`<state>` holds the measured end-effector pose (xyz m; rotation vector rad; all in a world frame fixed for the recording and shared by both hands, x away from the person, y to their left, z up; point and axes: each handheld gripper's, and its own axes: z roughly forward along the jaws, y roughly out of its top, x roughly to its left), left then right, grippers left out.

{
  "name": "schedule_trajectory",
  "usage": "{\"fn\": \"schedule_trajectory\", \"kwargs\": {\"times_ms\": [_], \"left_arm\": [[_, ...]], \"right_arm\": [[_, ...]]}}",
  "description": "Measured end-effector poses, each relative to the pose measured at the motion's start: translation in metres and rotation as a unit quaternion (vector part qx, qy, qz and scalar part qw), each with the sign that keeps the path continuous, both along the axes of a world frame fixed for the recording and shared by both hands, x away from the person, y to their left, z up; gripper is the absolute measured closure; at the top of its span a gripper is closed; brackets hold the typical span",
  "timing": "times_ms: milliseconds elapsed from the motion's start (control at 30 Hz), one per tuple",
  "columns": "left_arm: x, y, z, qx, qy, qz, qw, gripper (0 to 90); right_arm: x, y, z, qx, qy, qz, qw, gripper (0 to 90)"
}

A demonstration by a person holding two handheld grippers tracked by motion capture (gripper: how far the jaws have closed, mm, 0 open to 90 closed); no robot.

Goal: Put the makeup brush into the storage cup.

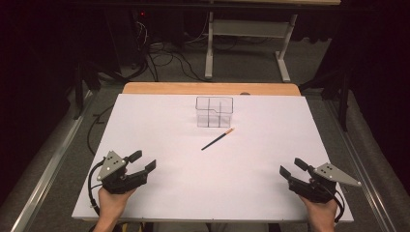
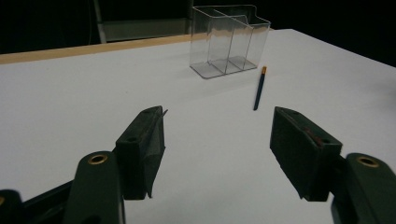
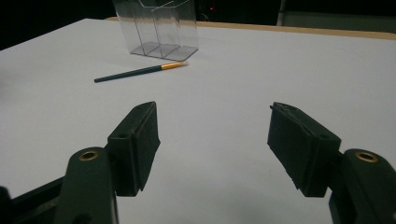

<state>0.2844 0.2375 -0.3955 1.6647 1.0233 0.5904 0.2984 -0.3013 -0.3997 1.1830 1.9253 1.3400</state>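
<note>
Hidden parts: your forearms are cut off by the near edge of the high view, and the room beyond the table's far edge is too dark to read apart from some cables and a white frame on the floor.
Table [image 1: 159, 193]: white sheet over a wooden top, with a strip of bare wood showing along the far edge.
Clear holder [image 1: 214, 112]: see-through plastic box with inner dividers, standing upright toward the far middle of the table; its top is cut off in the right gripper view, and you cannot count the compartments with certainty.
Pencil [image 1: 217, 139]: dark and thin with an orange-gold end, lying flat just near of the clear holder, its orange end pointing at the holder but apart from it.
Left gripper [image 1: 144, 161]: you hold it at the near left corner of the table, jaws spread wide with nothing between them, pointing right and far toward the pencil.
Right gripper [image 1: 291, 167]: you hold it at the near right corner, jaws likewise wide apart and holding nothing, pointing left and far.
Spacing: both grippers sit well apart from the pencil and the holder.
</note>
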Motion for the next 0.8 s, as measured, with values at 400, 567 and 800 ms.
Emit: {"fn": "schedule_trajectory", "kwargs": {"times_ms": [400,567,800], "left_arm": [[0.001,-0.004,0.005,0.000,0.000,-0.007,1.0000,34.1],[0.003,-0.006,0.010,-0.008,0.000,-0.013,0.9999,33.8],[0.005,-0.008,0.014,-0.010,0.000,-0.018,0.9998,33.7]], "right_arm": [[0.001,0.000,-0.001,-0.001,0.001,0.001,1.0000,35.3],[0.001,0.000,-0.001,-0.001,0.001,-0.001,1.0000,35.3],[0.001,-0.001,-0.001,0.000,0.000,-0.001,1.0000,35.2]]}}
